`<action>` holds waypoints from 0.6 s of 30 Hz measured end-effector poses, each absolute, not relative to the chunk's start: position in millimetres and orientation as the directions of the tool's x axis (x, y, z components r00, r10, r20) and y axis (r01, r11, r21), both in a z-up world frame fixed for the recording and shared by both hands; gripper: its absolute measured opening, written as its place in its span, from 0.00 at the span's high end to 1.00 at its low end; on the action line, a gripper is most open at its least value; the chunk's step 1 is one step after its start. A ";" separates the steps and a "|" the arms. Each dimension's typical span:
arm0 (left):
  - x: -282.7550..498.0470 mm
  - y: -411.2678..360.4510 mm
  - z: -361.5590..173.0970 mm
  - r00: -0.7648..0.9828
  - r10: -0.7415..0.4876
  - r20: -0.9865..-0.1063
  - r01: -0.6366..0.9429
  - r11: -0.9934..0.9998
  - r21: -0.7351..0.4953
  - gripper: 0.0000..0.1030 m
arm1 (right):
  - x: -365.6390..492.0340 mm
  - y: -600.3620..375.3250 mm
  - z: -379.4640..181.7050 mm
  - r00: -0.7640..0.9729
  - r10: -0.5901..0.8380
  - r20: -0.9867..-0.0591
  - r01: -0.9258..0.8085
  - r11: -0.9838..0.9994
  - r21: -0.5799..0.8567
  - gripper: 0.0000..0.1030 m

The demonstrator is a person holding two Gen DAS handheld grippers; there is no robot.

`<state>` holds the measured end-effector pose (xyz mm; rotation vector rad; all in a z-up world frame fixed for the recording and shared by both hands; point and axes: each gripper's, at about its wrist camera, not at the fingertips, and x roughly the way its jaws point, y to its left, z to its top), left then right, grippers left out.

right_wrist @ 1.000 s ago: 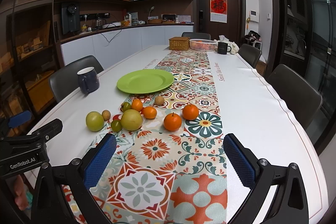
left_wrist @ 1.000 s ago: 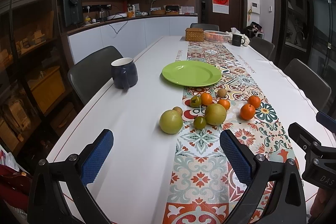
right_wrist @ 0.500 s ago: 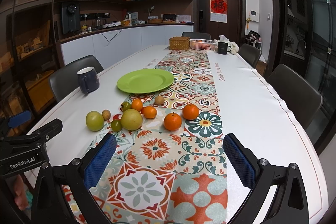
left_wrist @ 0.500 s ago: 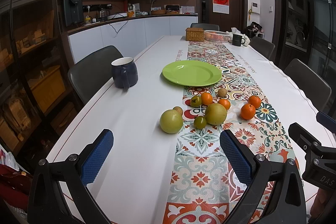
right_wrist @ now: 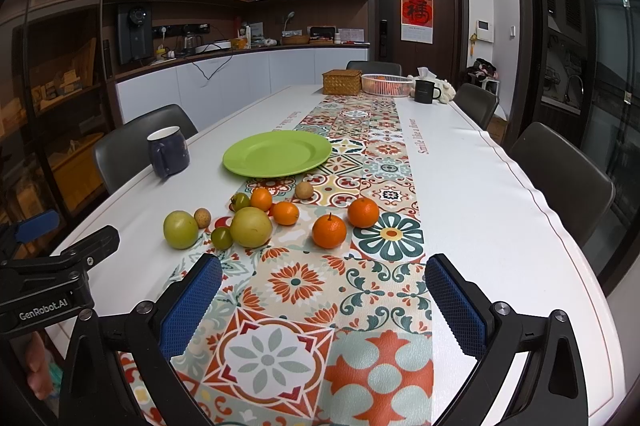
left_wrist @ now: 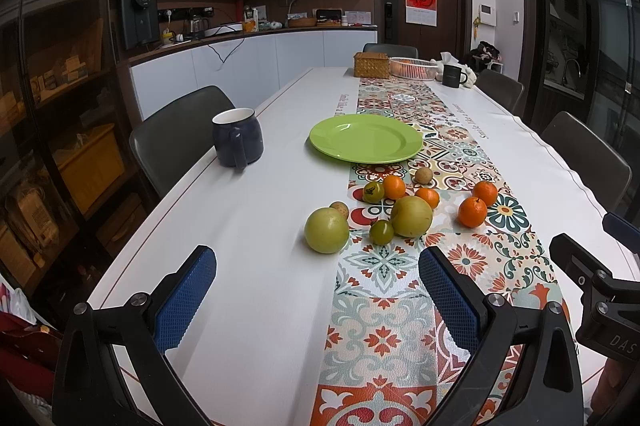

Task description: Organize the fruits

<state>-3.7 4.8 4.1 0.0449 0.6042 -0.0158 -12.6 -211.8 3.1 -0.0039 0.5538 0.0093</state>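
On the patterned runner [right_wrist: 296, 282] down the middle of the table [right_wrist: 480, 210], toward its near end: one lot of loose fruit, unsorted. Itemised: two large yellow-green fruits [left_wrist: 326, 230] [left_wrist: 411, 216] (the left one sits just off the runner on bare white table), two small green tomatoes [left_wrist: 381, 231] [left_wrist: 373, 192], four oranges [left_wrist: 472, 212] [left_wrist: 485, 193] [left_wrist: 394, 186] [left_wrist: 427, 197], two small tan fruits [left_wrist: 423, 175] [left_wrist: 339, 210]. Green plate [left_wrist: 366, 143]: empty, lying just beyond the cluster toward the far end, half on the runner. Dark mug [left_wrist: 237, 143]: near the left edge, apart from the fruit. Left tool [left_wrist: 316, 300]: pads well apart, holding nothing, hovering over the near end short of the left-hand yellow-green fruit. Right tool [right_wrist: 323, 304]: likewise spread wide and empty, above the runner, short of the oranges. Change over the last second: practically none; every fruit lies where it lay, the plate is as bare as it was, and the left-wrist view has shifted only by a hair. Assessment: no sorting has begun, and both tools are merely poised at the near edge. Likely destination is the plate, with the nearest large fruit and the nearest orange [right_wrist: 329, 231] the obvious first pickups, though which is meant cannot be told.
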 end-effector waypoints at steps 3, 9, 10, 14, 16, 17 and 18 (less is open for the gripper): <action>-3.5 4.8 4.0 0.822 -0.001 -0.569 0.027 0.999 0.038 0.00 | -12.6 -211.7 3.0 0.850 0.008 -0.526 -0.010 1.000 -0.001 0.01; -3.4 4.7 3.6 0.823 -0.001 -0.569 0.028 0.999 0.038 0.00 | -12.6 -210.6 6.8 0.849 0.008 -0.528 -0.010 1.000 -0.001 0.01; -3.3 4.7 3.6 0.822 0.000 -0.569 0.027 0.999 0.038 0.00 | -12.7 -210.7 6.7 0.849 0.008 -0.528 -0.010 1.000 -0.001 0.01; -3.7 6.5 2.2 0.820 0.000 -0.573 0.025 0.999 0.035 0.00 | -12.4 -209.4 3.6 0.847 0.008 -0.532 -0.011 1.000 -0.002 0.01; -3.4 7.5 0.9 0.817 0.001 -0.577 0.023 0.999 0.035 0.00 | -7.1 -210.6 -3.2 0.844 0.011 -0.536 -0.015 1.000 -0.002 0.01; -1.2 8.6 -1.2 0.815 0.001 -0.580 0.022 0.999 0.033 0.00 | -5.1 -211.5 -5.4 0.843 0.013 -0.538 -0.016 1.000 -0.002 0.01; -0.6 9.2 -2.0 0.812 0.001 -0.584 0.022 0.999 0.033 0.00 | -4.6 -211.0 -6.0 0.841 0.013 -0.541 -0.017 1.000 -0.003 0.01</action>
